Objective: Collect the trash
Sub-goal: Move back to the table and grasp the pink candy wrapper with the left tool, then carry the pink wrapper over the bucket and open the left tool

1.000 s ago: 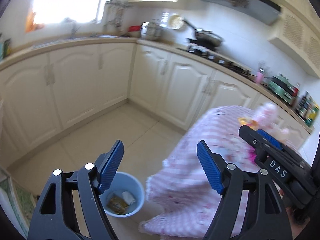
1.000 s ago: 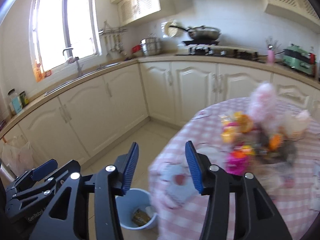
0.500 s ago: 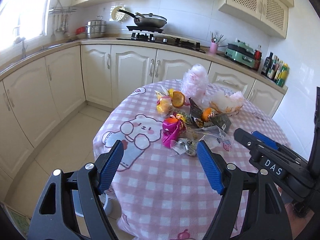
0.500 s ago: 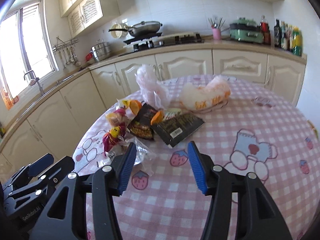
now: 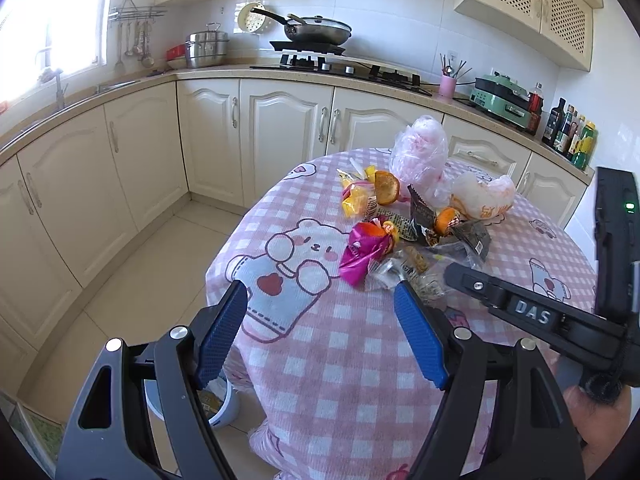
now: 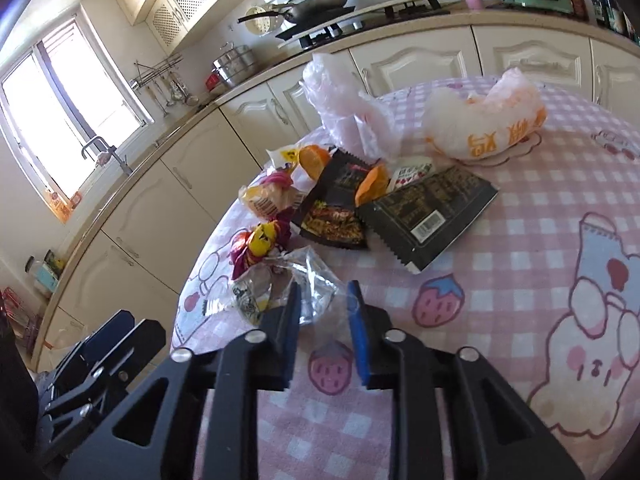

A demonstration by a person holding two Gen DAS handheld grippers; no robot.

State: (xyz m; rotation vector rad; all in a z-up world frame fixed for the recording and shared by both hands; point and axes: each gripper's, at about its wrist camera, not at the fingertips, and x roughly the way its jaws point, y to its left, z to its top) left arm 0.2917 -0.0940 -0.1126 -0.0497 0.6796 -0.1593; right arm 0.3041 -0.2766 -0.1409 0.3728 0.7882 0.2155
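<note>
Left gripper (image 5: 320, 328) hangs over the near edge of the pink checked tablecloth (image 5: 344, 364), fingers spread wide w/ nothing between them; a blue bucket (image 5: 224, 404) w/ wrappers inside sits on the floor below, beside the table. Right gripper (image 6: 324, 320) is low at the clear crinkled wrapper (image 6: 316, 284), its 2 blue pads partly apart w/ the wrapper's near edge between them, contact unclear. The rest of the trash lies mid-table: magenta foil wrapper (image 5: 362, 254), black snack packets (image 6: 428, 212), orange peel (image 5: 386, 188), 2 plastic bags (image 6: 484, 122).

The left gripper (image 5: 320, 312) hides most of the bin (image 5: 224, 404).
</note>
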